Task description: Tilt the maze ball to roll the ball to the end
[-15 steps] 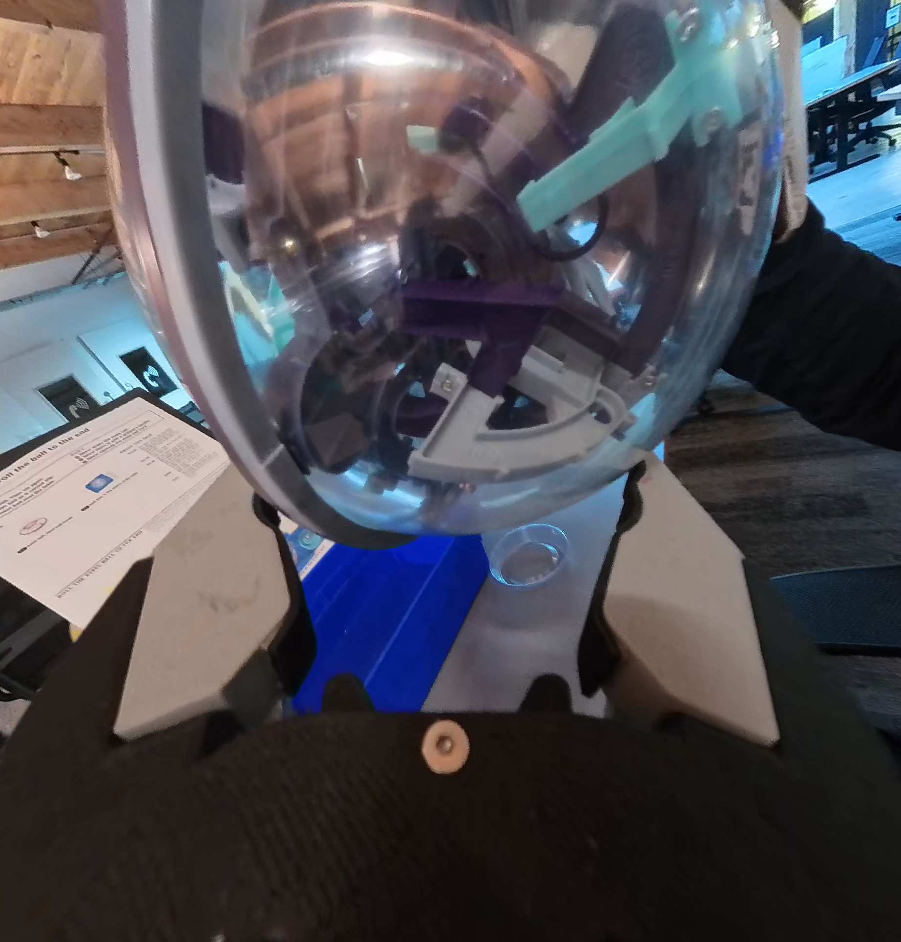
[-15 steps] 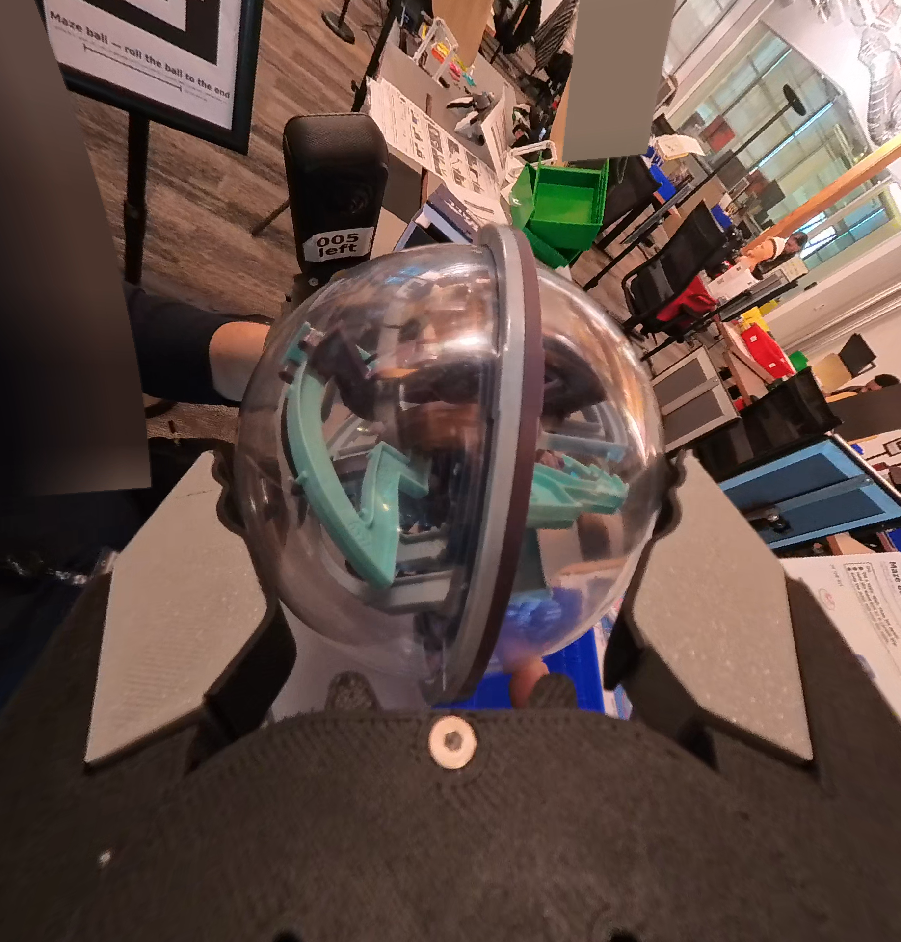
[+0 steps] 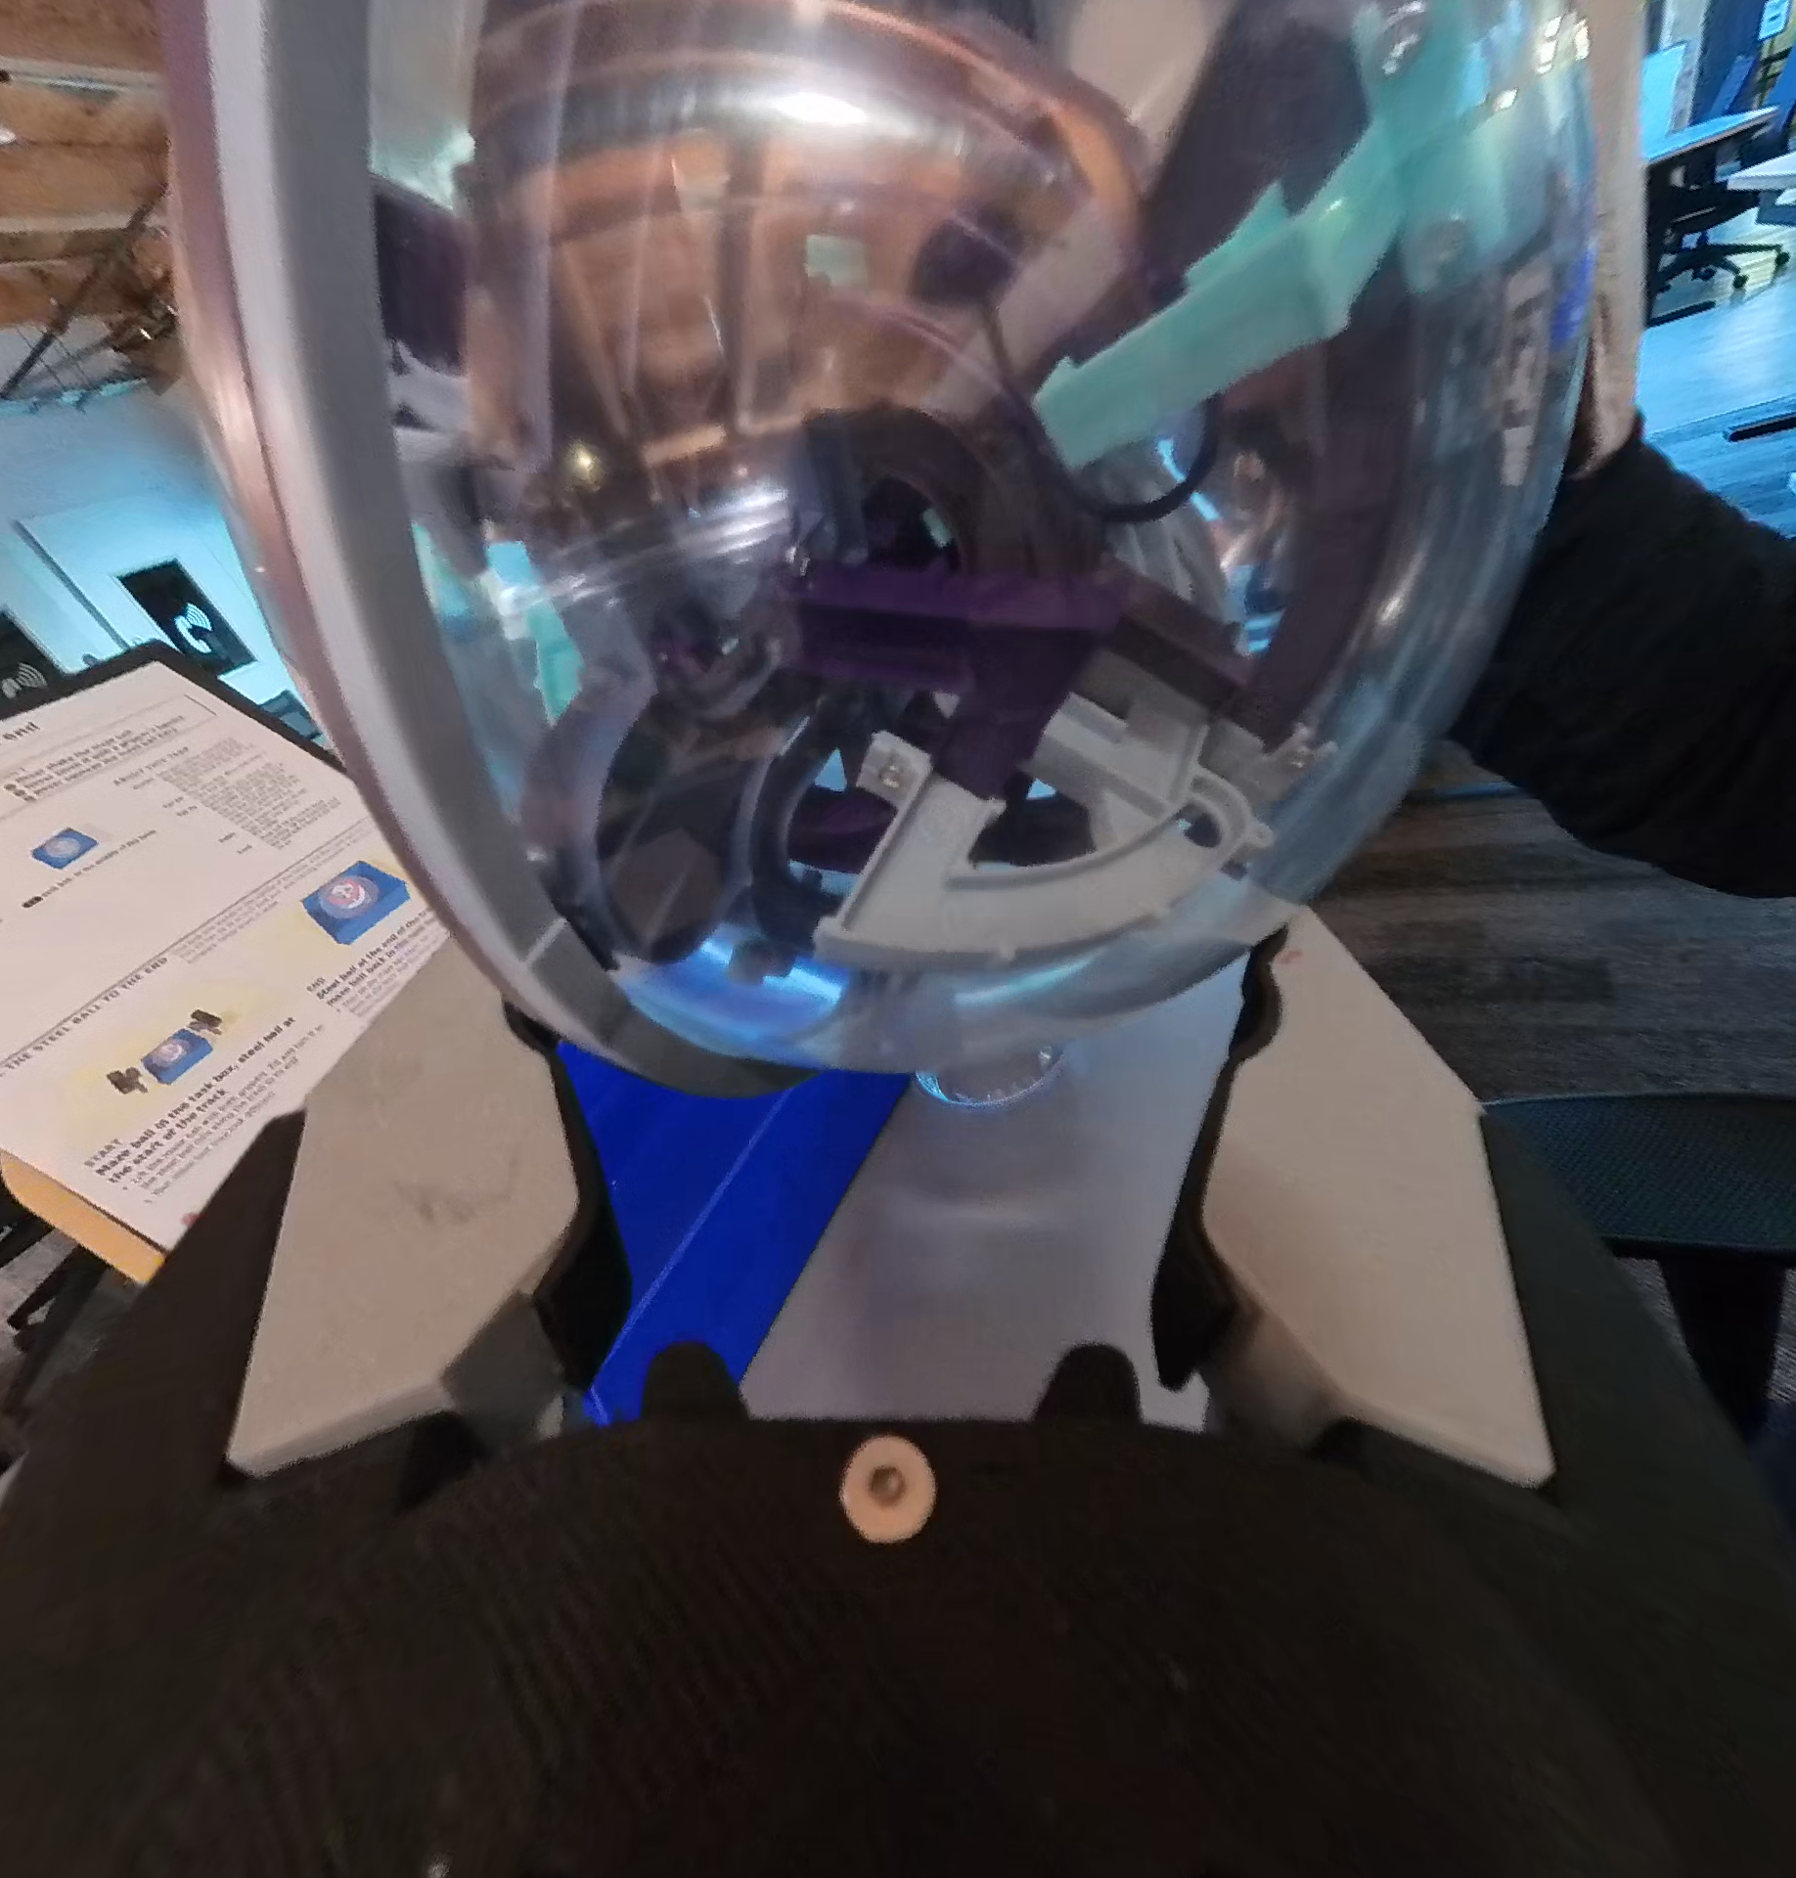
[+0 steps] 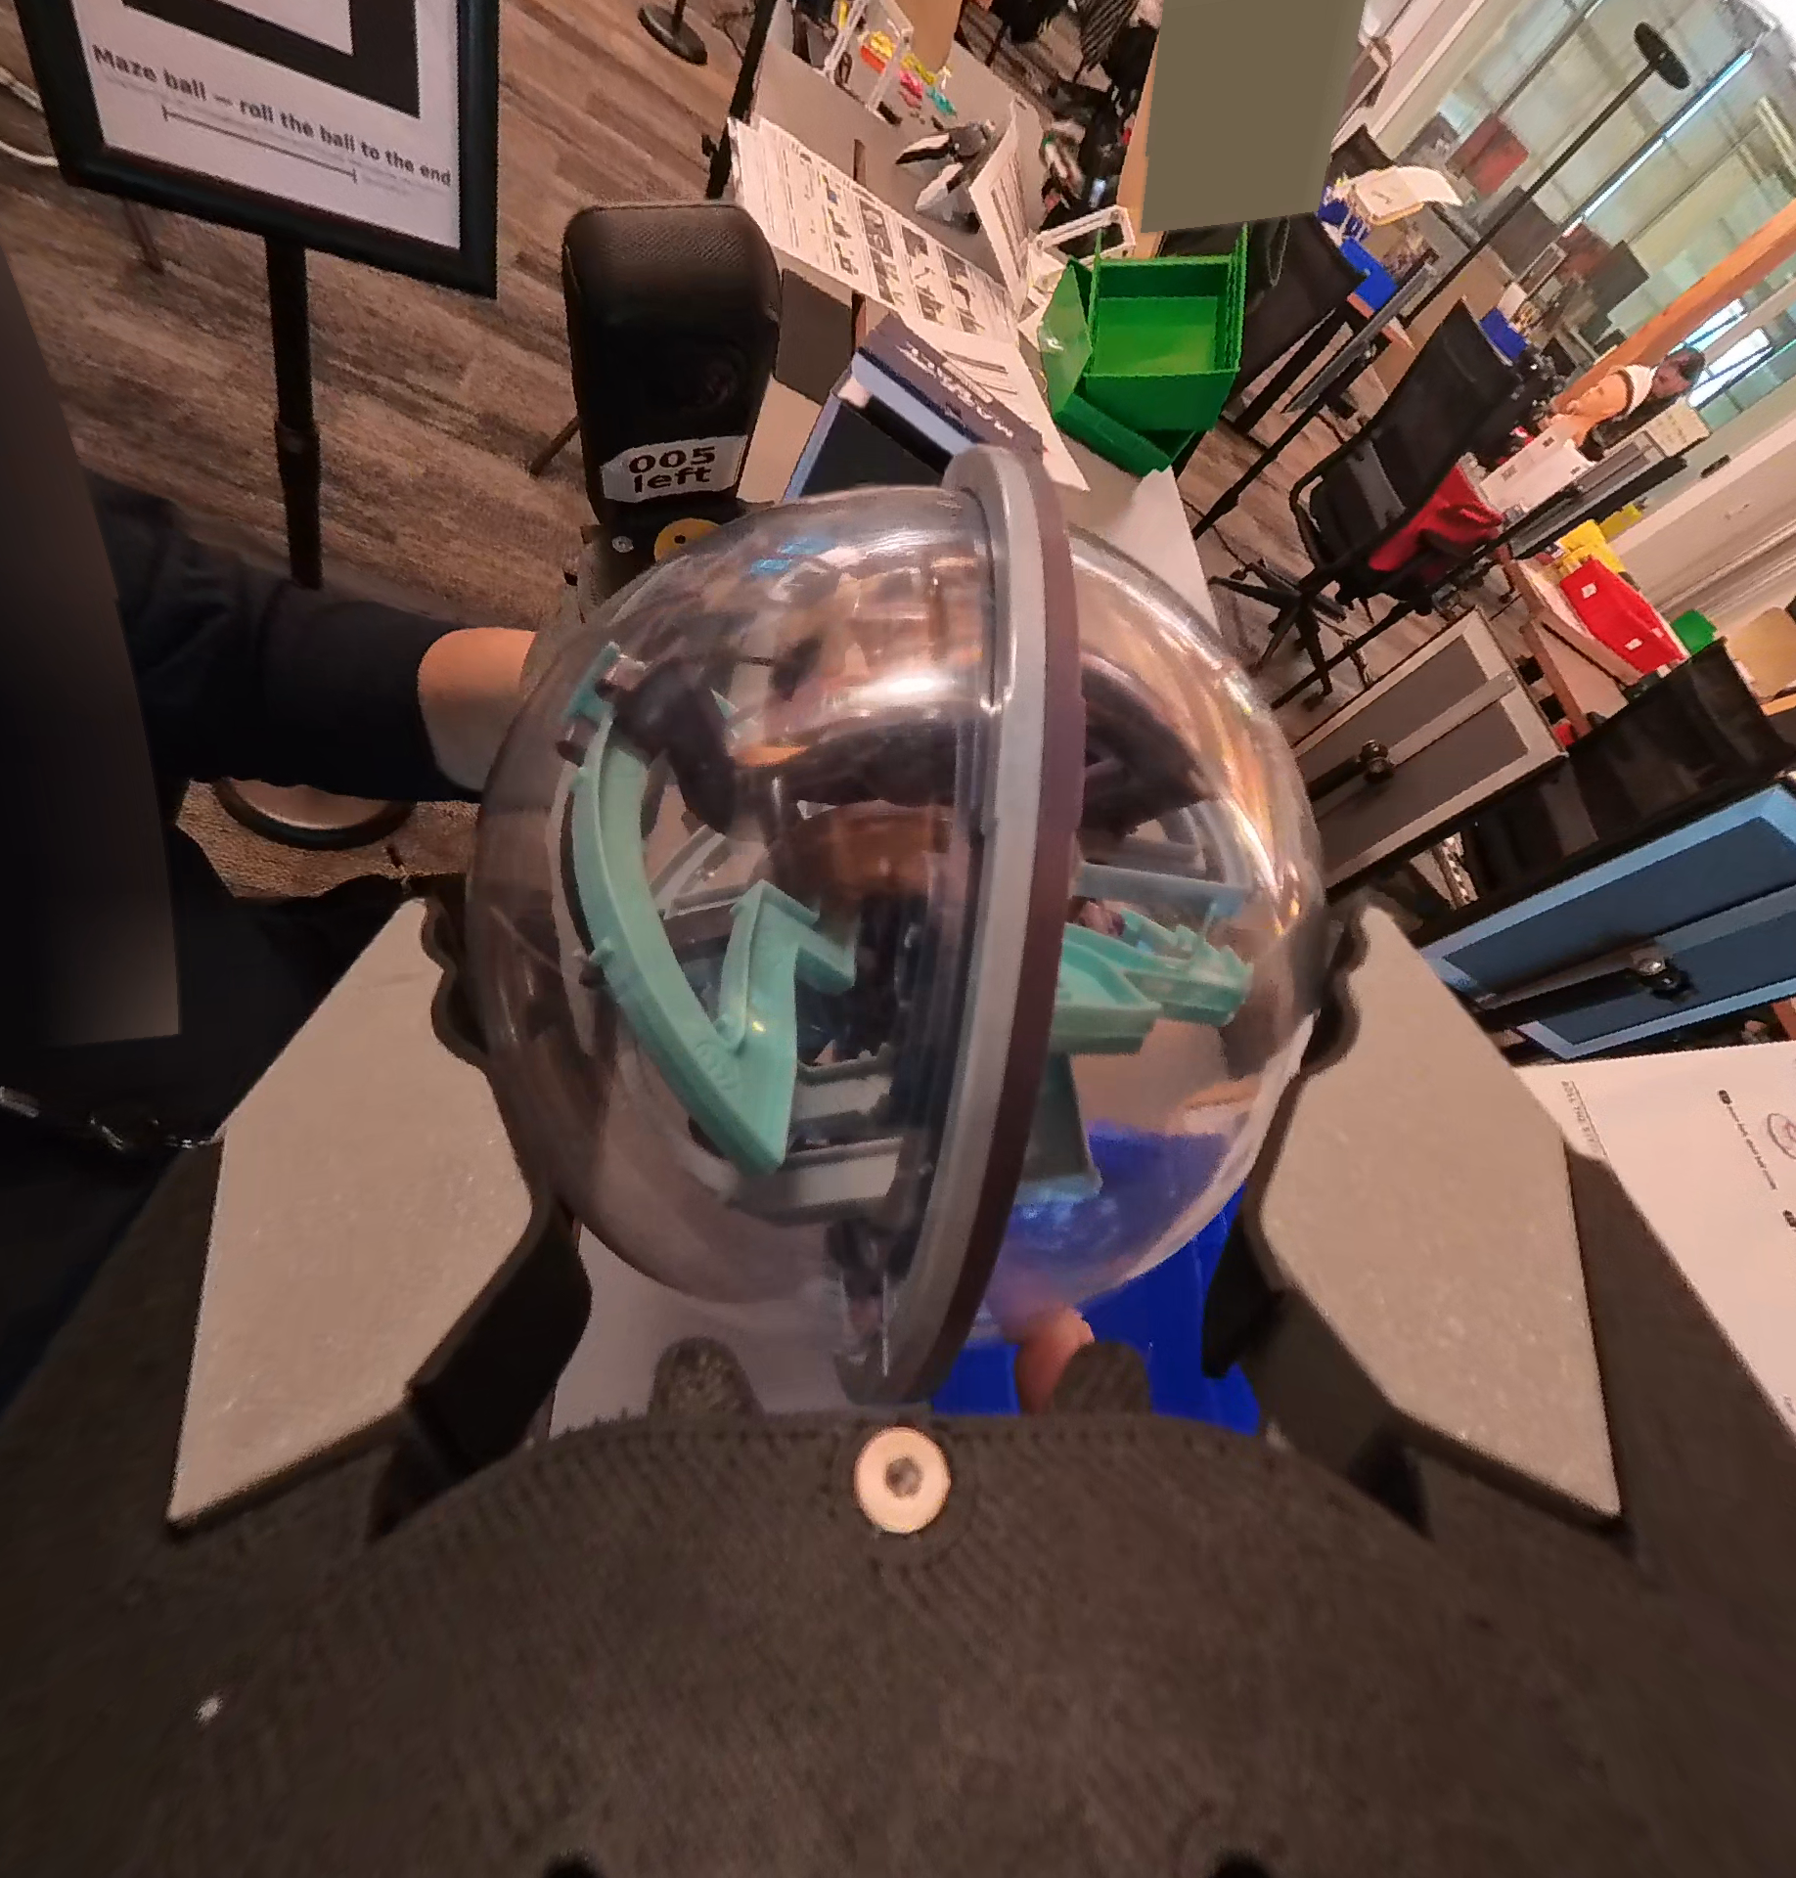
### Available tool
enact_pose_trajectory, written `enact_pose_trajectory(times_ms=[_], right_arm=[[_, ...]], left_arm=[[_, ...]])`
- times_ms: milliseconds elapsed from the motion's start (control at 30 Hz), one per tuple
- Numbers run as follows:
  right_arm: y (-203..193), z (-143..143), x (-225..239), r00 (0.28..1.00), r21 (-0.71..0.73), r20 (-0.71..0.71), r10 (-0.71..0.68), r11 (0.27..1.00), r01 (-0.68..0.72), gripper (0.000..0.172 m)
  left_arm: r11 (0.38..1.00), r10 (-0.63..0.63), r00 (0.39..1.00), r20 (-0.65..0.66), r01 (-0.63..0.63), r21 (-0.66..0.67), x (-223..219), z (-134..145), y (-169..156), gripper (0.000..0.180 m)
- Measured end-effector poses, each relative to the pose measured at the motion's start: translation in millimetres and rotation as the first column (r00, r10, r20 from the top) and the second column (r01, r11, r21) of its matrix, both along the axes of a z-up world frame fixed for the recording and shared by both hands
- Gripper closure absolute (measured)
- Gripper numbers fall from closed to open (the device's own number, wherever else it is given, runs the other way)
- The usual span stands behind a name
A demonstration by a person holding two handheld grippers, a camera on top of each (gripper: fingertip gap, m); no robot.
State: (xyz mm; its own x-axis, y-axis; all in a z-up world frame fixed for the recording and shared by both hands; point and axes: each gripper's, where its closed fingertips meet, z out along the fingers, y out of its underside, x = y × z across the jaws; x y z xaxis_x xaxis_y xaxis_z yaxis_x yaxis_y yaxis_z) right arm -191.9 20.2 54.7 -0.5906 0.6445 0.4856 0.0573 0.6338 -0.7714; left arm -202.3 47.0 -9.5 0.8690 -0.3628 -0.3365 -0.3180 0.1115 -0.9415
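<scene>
The maze ball (image 4: 894,945), a clear sphere with a grey seam ring around it and teal, purple and grey tracks inside, is held up off the table (image 3: 985,1209) between both claws. In the right wrist view, the right claw (image 4: 894,976) stands wide, and its two fingertips press against opposite sides of the sphere, the seam ring running nearly upright between them. In the left wrist view the left claw (image 3: 894,996) also stands wide and grips the ball from below: its dark fingertips (image 3: 538,1026) sit against the lower curve, with the seam ring at the left tip and clear shell at the right one. The contact there looks firm, though motion blur makes that less sure.

Behind the sphere in the right wrist view stands the left claw's black camera housing (image 4: 670,346), with a dark sleeve (image 4: 264,691) reaching in from the left. Below the ball lie a blue box (image 3: 711,1199) and a small clear cup (image 3: 985,1077) on the grey table. A printed instruction sheet (image 3: 152,915) lies to the left. I cannot pick out the small steel ball inside the maze.
</scene>
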Motion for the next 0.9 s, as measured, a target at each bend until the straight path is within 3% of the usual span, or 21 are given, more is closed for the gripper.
enact_pose_trajectory(times_ms=[900], right_arm=[[4, -12, -1, 1.000, 0.001, 0.012, -0.004, 1.000, 0.004, 0.015]], left_arm=[[0.999, 0.014, 1.000, -0.010, -0.015, -0.042, -1, -13, 4, 0.047]])
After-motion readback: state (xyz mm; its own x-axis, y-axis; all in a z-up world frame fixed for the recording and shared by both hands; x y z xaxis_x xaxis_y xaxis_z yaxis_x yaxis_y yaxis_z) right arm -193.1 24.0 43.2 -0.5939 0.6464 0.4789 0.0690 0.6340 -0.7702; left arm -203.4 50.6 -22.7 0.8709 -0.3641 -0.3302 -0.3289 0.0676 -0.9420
